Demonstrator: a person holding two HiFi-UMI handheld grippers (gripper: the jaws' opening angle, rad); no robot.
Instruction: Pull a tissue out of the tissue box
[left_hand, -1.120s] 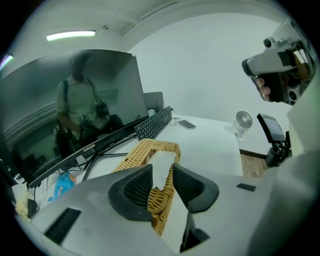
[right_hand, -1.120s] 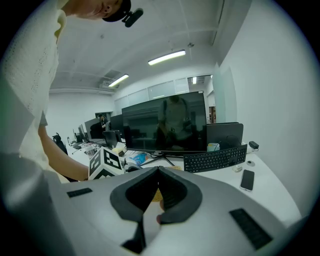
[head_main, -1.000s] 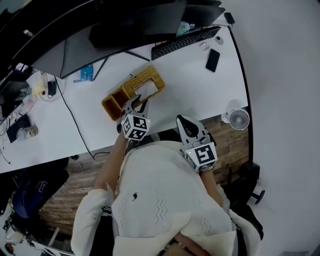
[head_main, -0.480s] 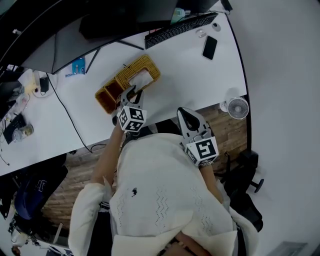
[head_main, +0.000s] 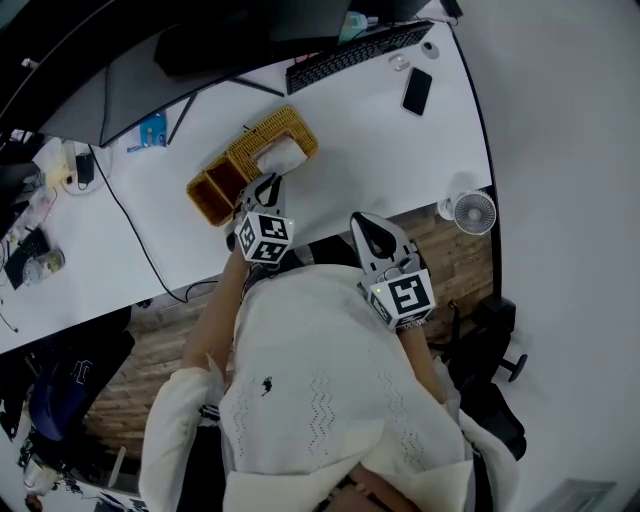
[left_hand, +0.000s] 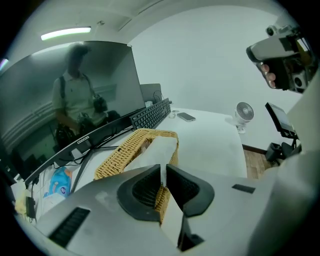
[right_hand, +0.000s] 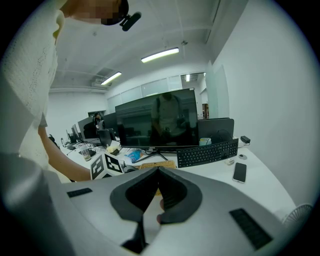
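A woven wicker tissue box (head_main: 228, 180) lies on the white desk (head_main: 380, 150), with a white tissue (head_main: 281, 155) sticking out of its top. My left gripper (head_main: 270, 184) reaches the box's near end. In the left gripper view its jaws have just been closing, and the left gripper (left_hand: 163, 168) now pinches the tissue (left_hand: 161, 150), which runs up from the wicker box (left_hand: 120, 155) between the pads. My right gripper (head_main: 362, 222) hangs over the desk's near edge, apart from the box. In the right gripper view the right gripper (right_hand: 157, 171) is shut with nothing in it.
A black keyboard (head_main: 360, 58), a phone (head_main: 417, 92) and a monitor (head_main: 250, 40) stand at the desk's far side. A small white fan (head_main: 470, 212) sits at the near right corner. A blue pack (head_main: 150, 130) and cables (head_main: 130, 220) lie to the left.
The left gripper's jaws stood open at the tissue in the earlier frames and are now closed on it. Both grippers have stayed in about the same place.
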